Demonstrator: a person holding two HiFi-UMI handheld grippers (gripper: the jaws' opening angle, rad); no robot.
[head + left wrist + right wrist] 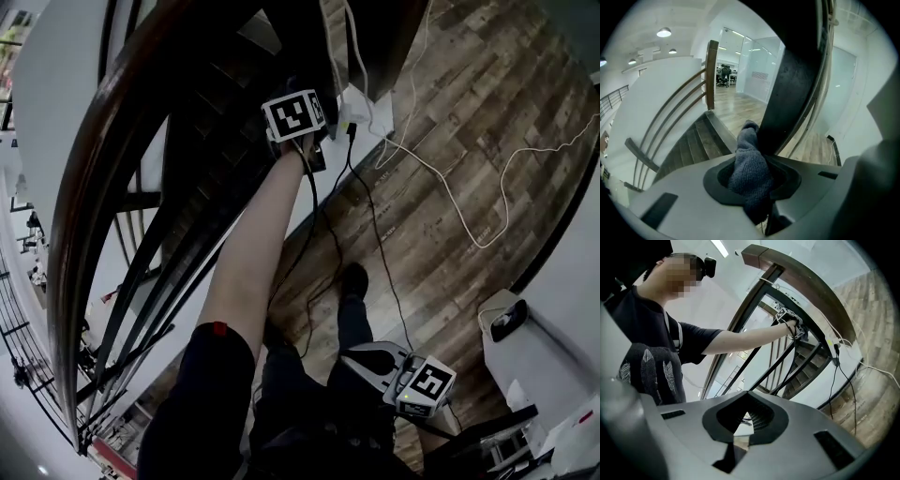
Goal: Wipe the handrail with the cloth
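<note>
The dark wooden handrail (67, 253) sweeps in a long curve from the lower left of the head view up toward its top, above slanted balusters (141, 272) and the stairs (689, 145). In the left gripper view, the handrail rises steeply from just beside the jaws. The person's outstretched arm (253, 253) carries the left gripper (298, 117) up to the handrail. Its jaws are clamped on the grey knitted cloth (750, 164). The cloth's long axis runs forward out of the jaws, and its bunched tip presses against the handrail's side. The right gripper (740, 420) hangs low, well apart from the handrail, with its jaws drawn together and nothing between them.
</note>
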